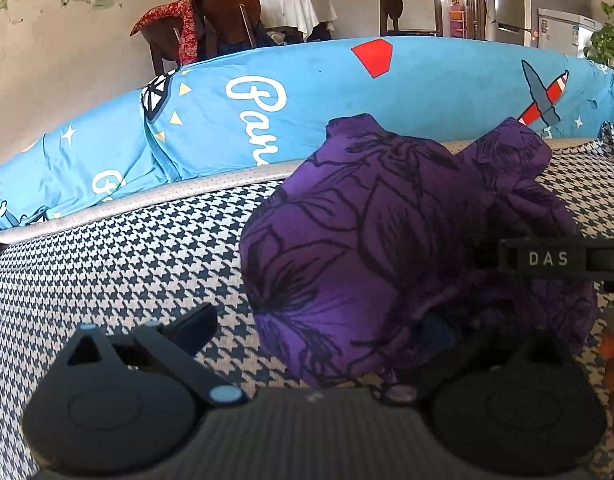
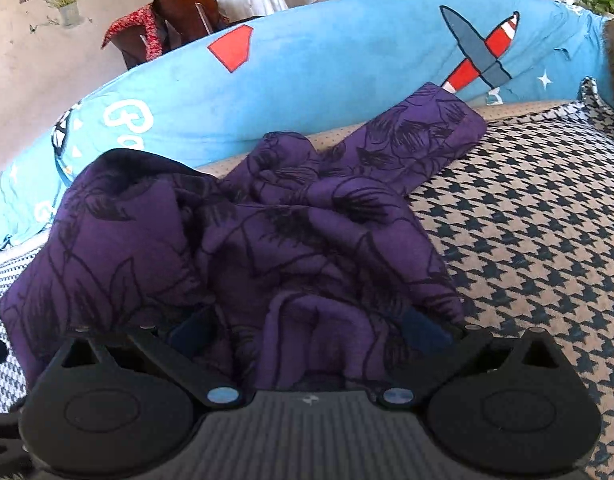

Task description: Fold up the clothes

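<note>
Lying bunched and rumpled on the houndstooth cushion, the purple floral garment is not folded; one long limb of it stretches toward 1 o'clock in the right wrist view, against the blue printed cover. The right gripper stands spread with cloth heaped between its fingers, not pinched. The left gripper is spread too, at the heap's 7 o'clock edge. Judging by the heap, the work sits at gathering or spreading; a hem or corner needs finding. No container shows.
</note>
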Demonstrator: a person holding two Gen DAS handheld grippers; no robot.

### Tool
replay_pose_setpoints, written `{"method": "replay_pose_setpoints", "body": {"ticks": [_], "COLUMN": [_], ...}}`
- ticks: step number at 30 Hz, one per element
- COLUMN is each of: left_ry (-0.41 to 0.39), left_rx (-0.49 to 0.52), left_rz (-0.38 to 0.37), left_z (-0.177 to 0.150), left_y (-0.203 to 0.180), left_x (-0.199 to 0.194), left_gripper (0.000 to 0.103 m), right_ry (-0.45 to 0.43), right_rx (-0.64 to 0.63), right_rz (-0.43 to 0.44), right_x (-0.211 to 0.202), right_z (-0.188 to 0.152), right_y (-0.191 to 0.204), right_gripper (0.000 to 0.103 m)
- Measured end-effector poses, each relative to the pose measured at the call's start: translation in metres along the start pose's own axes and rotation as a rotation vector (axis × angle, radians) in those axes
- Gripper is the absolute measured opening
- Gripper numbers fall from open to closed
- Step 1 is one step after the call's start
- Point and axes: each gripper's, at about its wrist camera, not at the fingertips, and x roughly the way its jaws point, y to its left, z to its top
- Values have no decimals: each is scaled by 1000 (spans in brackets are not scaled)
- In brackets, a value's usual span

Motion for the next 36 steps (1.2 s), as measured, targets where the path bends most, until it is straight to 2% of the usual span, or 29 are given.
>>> {"method": "replay_pose_setpoints", "body": {"ticks": [9, 13, 16, 21, 28, 36], "left_ry": [-23, -63, -100, -108, -152, -109], "left_rx": [-47, -73, -93, -118, -85, -73], "left_rz": [-23, -41, -53, -74, -122, -108], "left_z": [5, 10, 13, 18, 19, 17], "left_y": [3, 8, 12, 12, -6, -19], "left_x": [-8, -18, -27, -33, -49, -36], "left_gripper": [103, 103, 103, 103, 103, 103], "right_ry": [15, 3, -12, -12, 1, -15], "right_rx": [-4, -6, -8, 8, 14, 32], "right_rz": [-11, 3, -14, -39, -63, -80], "right_x": [-2, -9, -17, -27, -32, -42], "right_z": [-1, 0, 3, 2, 3, 3], "right_y": [-5, -8, -12, -20, -34, -44], "right_gripper": [103, 103, 103, 103, 103, 103]}}
